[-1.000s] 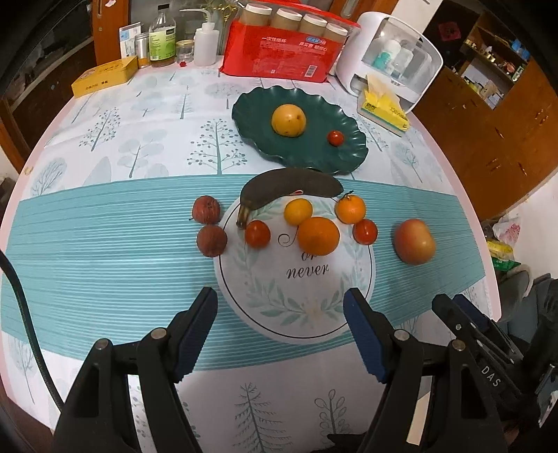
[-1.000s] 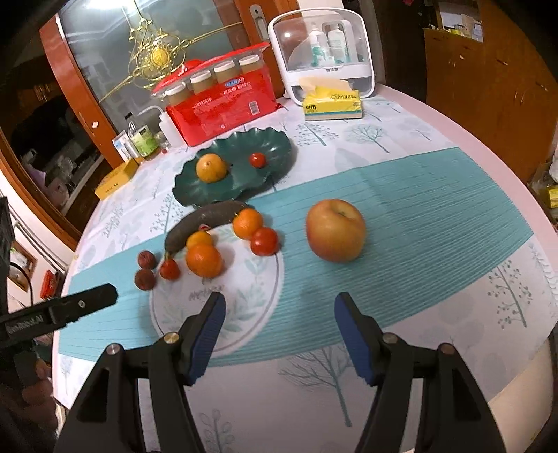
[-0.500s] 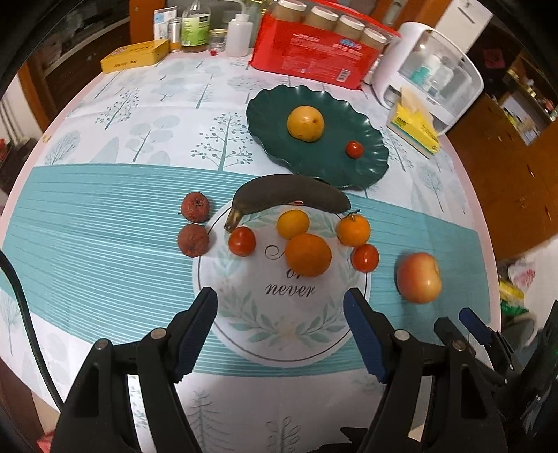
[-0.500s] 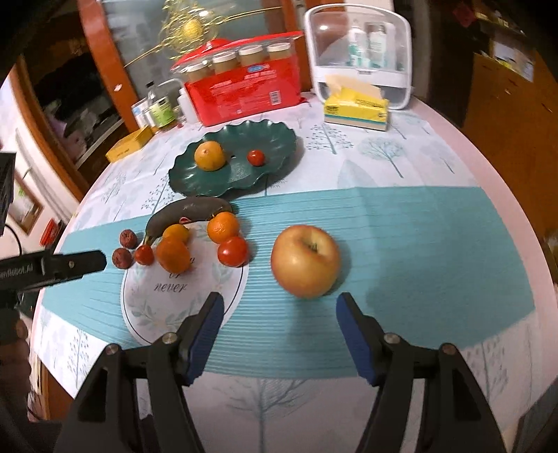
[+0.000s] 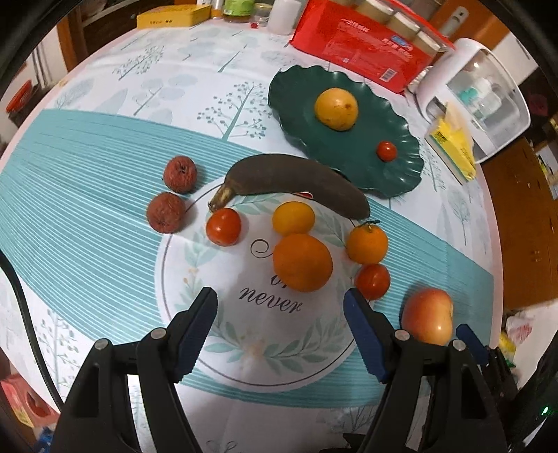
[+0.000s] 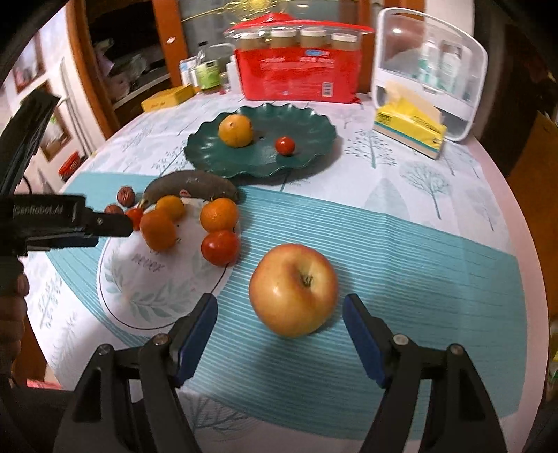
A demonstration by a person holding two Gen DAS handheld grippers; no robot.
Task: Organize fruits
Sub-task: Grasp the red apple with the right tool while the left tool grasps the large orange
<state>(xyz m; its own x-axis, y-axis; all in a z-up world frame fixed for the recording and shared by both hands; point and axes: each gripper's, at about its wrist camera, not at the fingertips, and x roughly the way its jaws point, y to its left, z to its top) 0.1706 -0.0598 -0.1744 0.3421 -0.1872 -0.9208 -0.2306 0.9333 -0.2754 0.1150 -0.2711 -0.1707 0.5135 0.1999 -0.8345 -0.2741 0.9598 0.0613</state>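
Note:
Above the white round mat [image 5: 223,352] hangs my left gripper [image 5: 279,313], open and empty, its tips just short of a large orange [image 5: 302,262]. Around it lie a yellow citrus [image 5: 293,217], two tomatoes [image 5: 223,226], a mandarin [image 5: 367,244], a dark banana [image 5: 296,181] and two wrinkled red fruits [image 5: 165,216]. The green plate [image 5: 348,153] holds an orange [image 5: 336,108] and a small tomato [image 5: 386,150]. My right gripper [image 6: 279,313] has its jaws opening. The apple [image 6: 293,289] sits partly between its fingertips, untouched.
A red package of jars [image 6: 300,73], a white storage box [image 6: 429,69] and a yellow tissue pack [image 6: 408,129] line the far side of the table. Bottles and a yellow box [image 5: 171,17] stand at the far left. The table edge curves close on the right.
Both grippers have moved in and down toward the fruit while rolling. The apple has grown large between the right fingers, whose jaws have widened a little. The left jaws kept their width.

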